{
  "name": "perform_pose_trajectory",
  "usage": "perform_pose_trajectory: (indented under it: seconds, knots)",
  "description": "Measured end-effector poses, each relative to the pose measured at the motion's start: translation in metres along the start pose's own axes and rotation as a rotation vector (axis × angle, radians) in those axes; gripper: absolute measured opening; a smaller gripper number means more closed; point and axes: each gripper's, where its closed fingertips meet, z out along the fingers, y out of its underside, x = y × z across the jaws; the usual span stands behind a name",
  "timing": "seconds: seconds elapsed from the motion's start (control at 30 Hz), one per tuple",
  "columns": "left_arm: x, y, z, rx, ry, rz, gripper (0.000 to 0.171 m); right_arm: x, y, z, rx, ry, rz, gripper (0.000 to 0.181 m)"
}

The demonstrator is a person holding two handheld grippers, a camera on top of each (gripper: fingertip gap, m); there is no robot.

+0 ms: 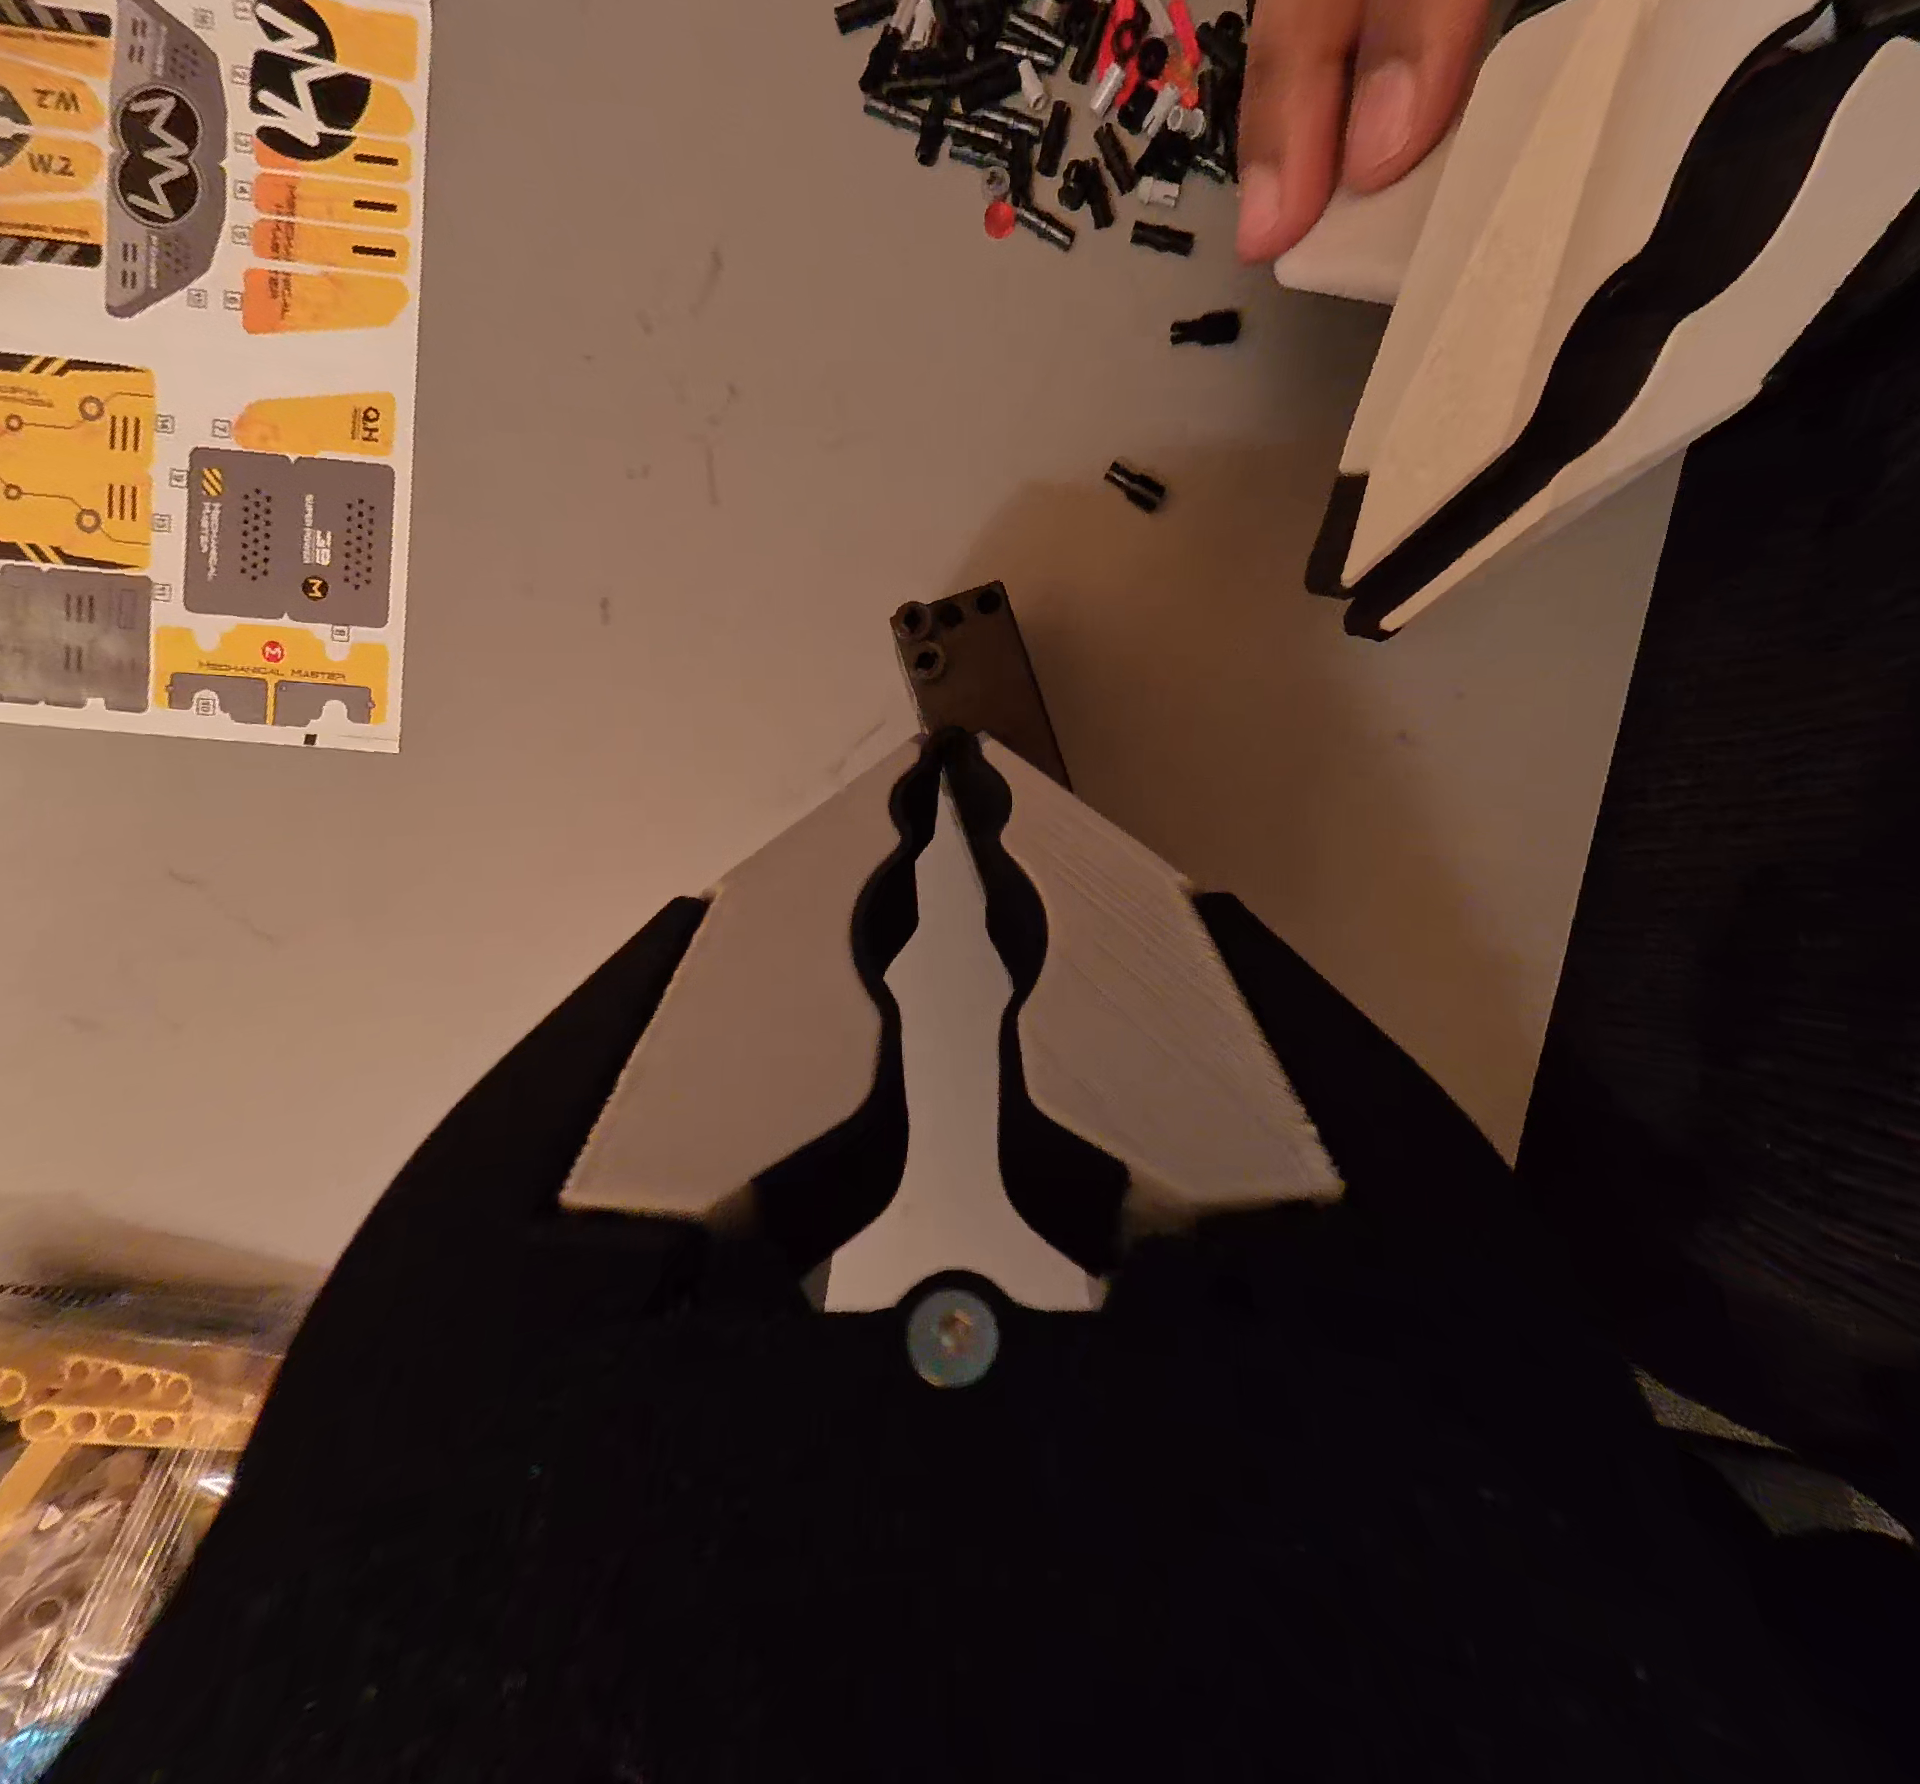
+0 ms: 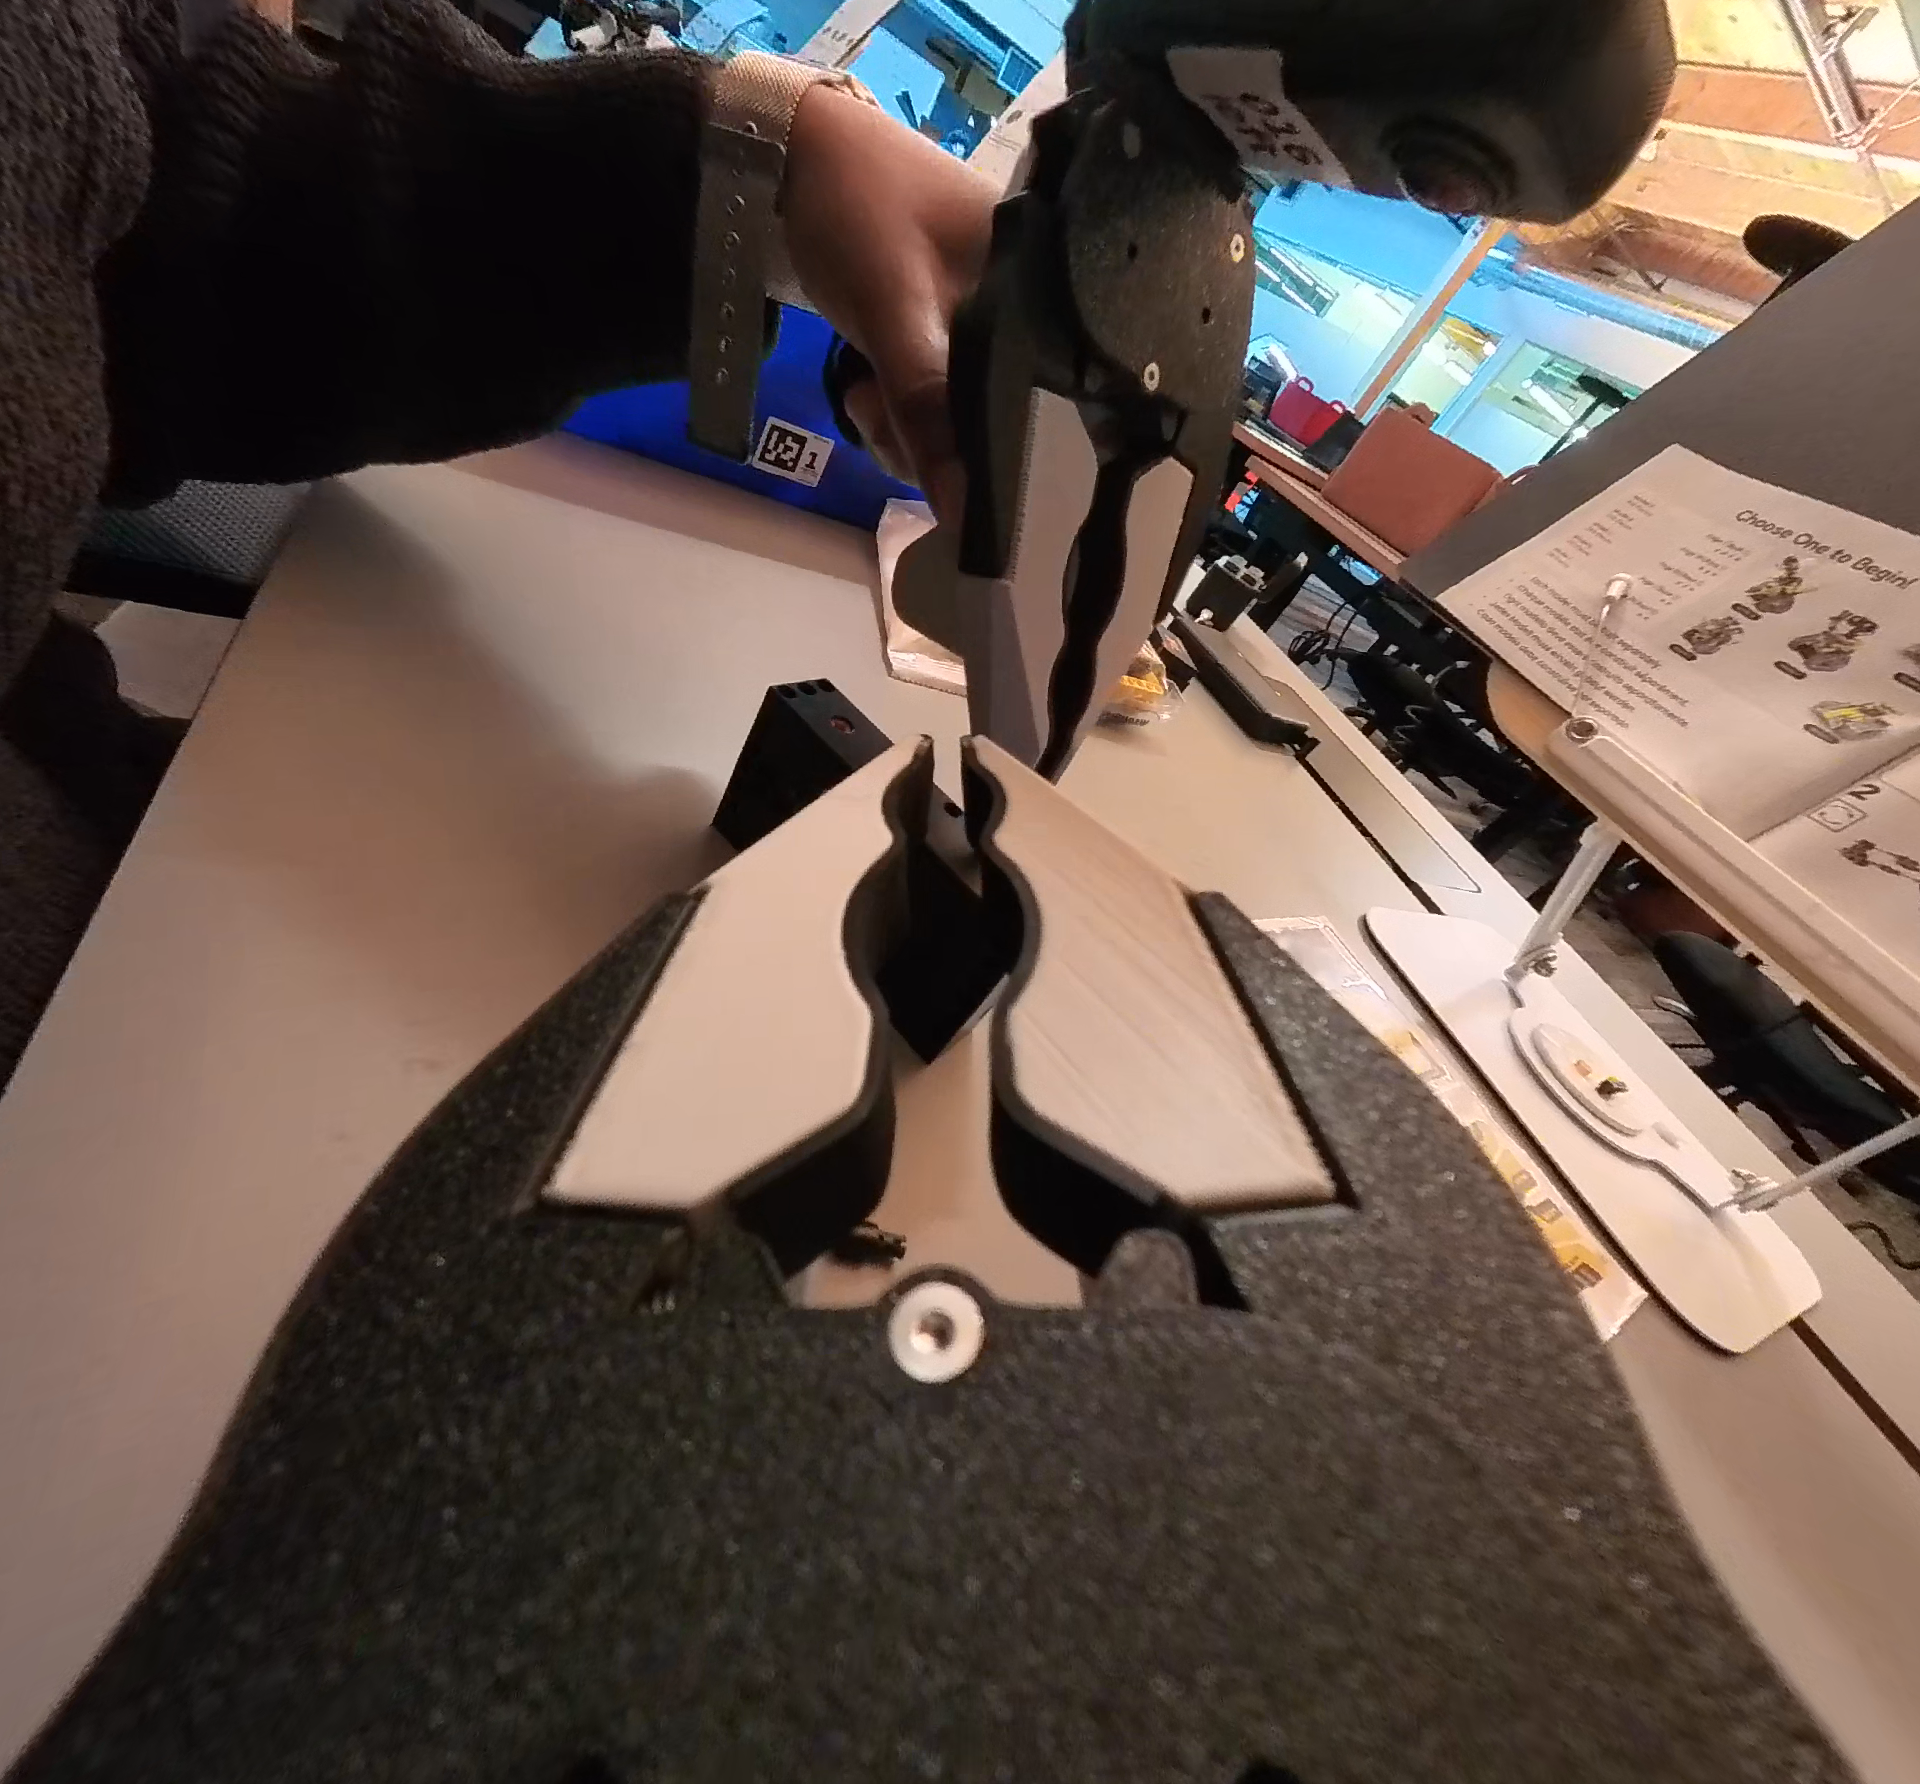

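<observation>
Left tongs (image 1: 948,747) pinch holed black block (image 1: 961,664) — matte, rectangular.

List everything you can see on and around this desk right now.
Sticker sheet: one, yellow and grey, flat on the desk's left.
Pegs: a pile, black, red and grey, far side.
Stray pegs: two, black, nearer than the pile.
Block: one, black, standing mid-desk.
Bag of parts: one, clear, yellow pieces, near-left corner.
Booklet: one, white, open on a stand, right.
Bar: one, black, gripped, right wrist view's foreground.
Desk: one, pale.
Left claw: shut, tips by the block.
Right claw: shut on the bar.
Hand: dark sleeve, holding the left claw.
</observation>
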Motion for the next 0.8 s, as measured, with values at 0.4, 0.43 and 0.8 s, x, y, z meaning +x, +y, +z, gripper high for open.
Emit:
perform_pose_trajectory:
  seconds: [0.4, 0.43, 0.8]
  knots:
    - [-0.009, -0.034, -0.04, 0.486, -0.052, -0.079, 0.003, 0.029, -0.025, -0.013, 0.16, 0.004, 0.359, 0.004]
    - [-0.013, -0.039, -0.047, 0.578, -0.07, -0.106, 0.003, 0.041, -0.024, -0.017, 0.185, 0.025, 0.451, 0.004]
    - [-0.036, -0.023, -0.075, 1.111, -0.03, -0.451, 0.003, 0.101, -0.022, -0.051, 0.542, -0.052, 1.17, 0.005]
